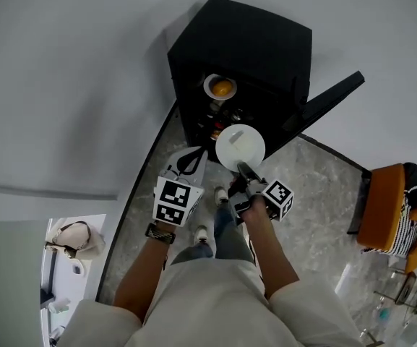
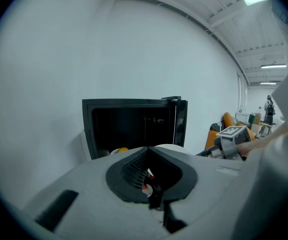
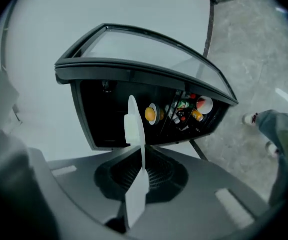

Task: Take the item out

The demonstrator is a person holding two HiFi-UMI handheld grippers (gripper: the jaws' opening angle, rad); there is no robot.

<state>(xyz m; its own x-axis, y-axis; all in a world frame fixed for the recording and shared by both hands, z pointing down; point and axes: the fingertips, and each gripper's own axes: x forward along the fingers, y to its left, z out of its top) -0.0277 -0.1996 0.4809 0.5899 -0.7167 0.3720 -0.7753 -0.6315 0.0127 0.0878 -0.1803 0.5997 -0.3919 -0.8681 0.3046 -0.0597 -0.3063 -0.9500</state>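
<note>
A black cabinet [image 1: 251, 42] stands on the floor with its door [image 1: 331, 98] swung open to the right. Inside it, a small plate carries an orange [image 1: 222, 87], and bottles and a red-and-white bowl [image 3: 203, 104] sit beside it. My right gripper [image 1: 243, 169] is shut on the rim of a white plate [image 1: 240, 147], held just outside the cabinet's front. In the right gripper view the white plate [image 3: 133, 129] stands edge-on between the jaws of my right gripper [image 3: 139, 169]. My left gripper [image 1: 191, 156] hangs left of the plate, apart from it. In its own view my left gripper [image 2: 151, 181] is shut on nothing, facing the cabinet [image 2: 134, 102].
The cabinet stands against a white wall on a grey stone floor [image 1: 316, 186]. An orange chair [image 1: 381, 204] with a striped cloth stands at the right. The person's shoes [image 1: 221, 194] are just below the grippers. A bag [image 1: 78, 238] lies at the lower left.
</note>
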